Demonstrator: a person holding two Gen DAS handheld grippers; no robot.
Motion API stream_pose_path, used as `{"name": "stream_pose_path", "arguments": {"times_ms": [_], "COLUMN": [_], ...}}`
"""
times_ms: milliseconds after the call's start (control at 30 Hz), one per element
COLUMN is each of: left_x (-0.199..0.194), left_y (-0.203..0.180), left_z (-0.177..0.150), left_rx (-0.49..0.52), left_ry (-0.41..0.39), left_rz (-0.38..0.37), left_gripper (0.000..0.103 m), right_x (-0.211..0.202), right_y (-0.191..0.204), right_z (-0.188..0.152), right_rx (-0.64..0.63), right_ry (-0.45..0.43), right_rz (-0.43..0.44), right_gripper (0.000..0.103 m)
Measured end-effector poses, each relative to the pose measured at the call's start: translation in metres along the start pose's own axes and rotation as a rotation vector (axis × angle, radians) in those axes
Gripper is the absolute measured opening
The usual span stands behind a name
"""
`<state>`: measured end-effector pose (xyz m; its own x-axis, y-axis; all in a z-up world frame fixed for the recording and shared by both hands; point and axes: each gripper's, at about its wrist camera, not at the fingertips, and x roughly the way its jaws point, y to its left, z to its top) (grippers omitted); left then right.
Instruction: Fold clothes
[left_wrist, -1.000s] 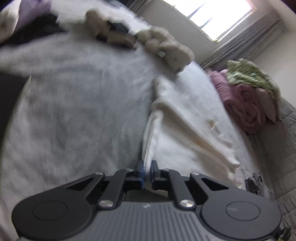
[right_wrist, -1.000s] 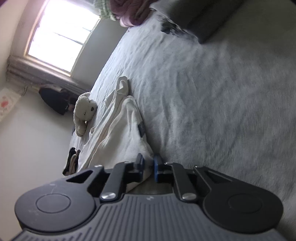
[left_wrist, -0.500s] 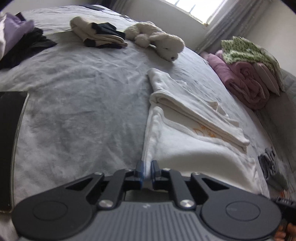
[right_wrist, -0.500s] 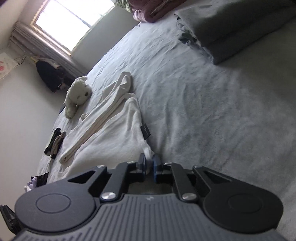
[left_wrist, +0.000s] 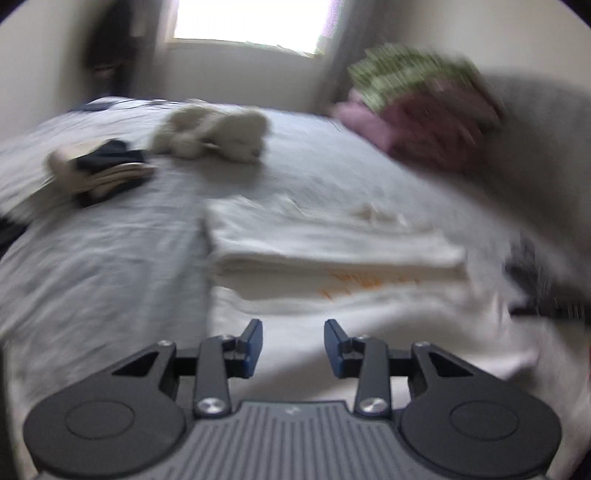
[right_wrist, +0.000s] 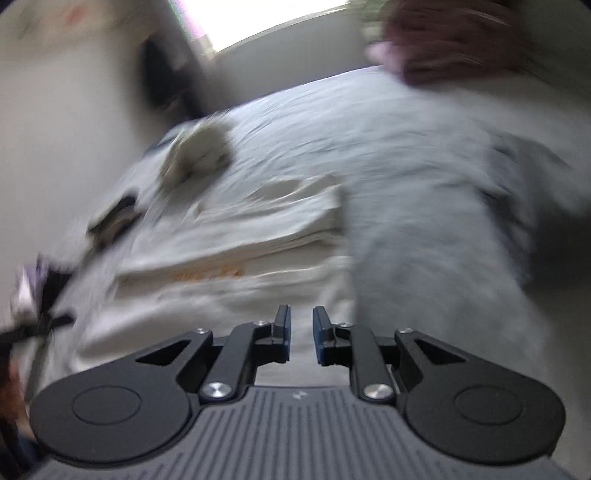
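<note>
Both let go: the left gripper (left_wrist: 293, 345) and right gripper (right_wrist: 301, 334), jaws just opening and empty, hover over the folded white garment (left_wrist: 332, 254) on the bed (left_wrist: 110, 266). Next, likely another fold, needing a fresh grab.

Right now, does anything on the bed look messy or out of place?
Nothing stands out. The white garment lies folded flat on the grey bedspread. The stuffed toy and a small folded pile sit apart beyond it. Blur hides fine detail.
</note>
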<state>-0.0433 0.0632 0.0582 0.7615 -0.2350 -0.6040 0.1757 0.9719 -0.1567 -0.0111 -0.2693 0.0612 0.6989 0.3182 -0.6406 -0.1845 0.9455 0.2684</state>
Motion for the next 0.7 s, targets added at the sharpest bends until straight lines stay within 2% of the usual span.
{"name": "stream_pose_path", "arguments": {"times_ms": [100, 200, 400, 467, 533, 567, 633, 700], "left_x": [0.026, 0.041, 0.054, 0.054, 0.054, 0.054, 0.054, 0.056], "left_y": [-0.016, -0.017, -0.019, -0.016, -0.019, -0.021, -0.021, -0.017], "left_z": [0.001, 0.003, 0.008, 0.008, 0.008, 0.009, 0.01, 0.01], "left_rx": [0.07, 0.074, 0.146, 0.128, 0.158, 0.176, 0.183, 0.159], "left_ry": [0.055, 0.07, 0.057, 0.063, 0.058, 0.054, 0.046, 0.062], "left_rz": [0.009, 0.043, 0.135, 0.126, 0.129, 0.134, 0.145, 0.158], "left_gripper": [0.038, 0.041, 0.051, 0.051, 0.051, 0.052, 0.052, 0.055], "right_x": [0.024, 0.04, 0.048, 0.05, 0.05, 0.05, 0.051, 0.05], "right_y": [0.015, 0.008, -0.002, -0.003, -0.001, -0.002, -0.003, -0.005], "right_z": [0.007, 0.007, 0.018, 0.02, 0.021, 0.021, 0.022, 0.023], "right_rx": [-0.11, -0.104, -0.089, -0.081, -0.106, -0.106, -0.105, -0.082], "right_ry": [0.051, 0.081, 0.057, 0.062, 0.066, 0.069, 0.075, 0.082], "right_rz": [-0.018, -0.036, -0.08, -0.085, -0.093, -0.102, -0.12, -0.132], "right_gripper": [0.019, 0.016, 0.013, 0.012, 0.011, 0.006, 0.005, 0.004]}}
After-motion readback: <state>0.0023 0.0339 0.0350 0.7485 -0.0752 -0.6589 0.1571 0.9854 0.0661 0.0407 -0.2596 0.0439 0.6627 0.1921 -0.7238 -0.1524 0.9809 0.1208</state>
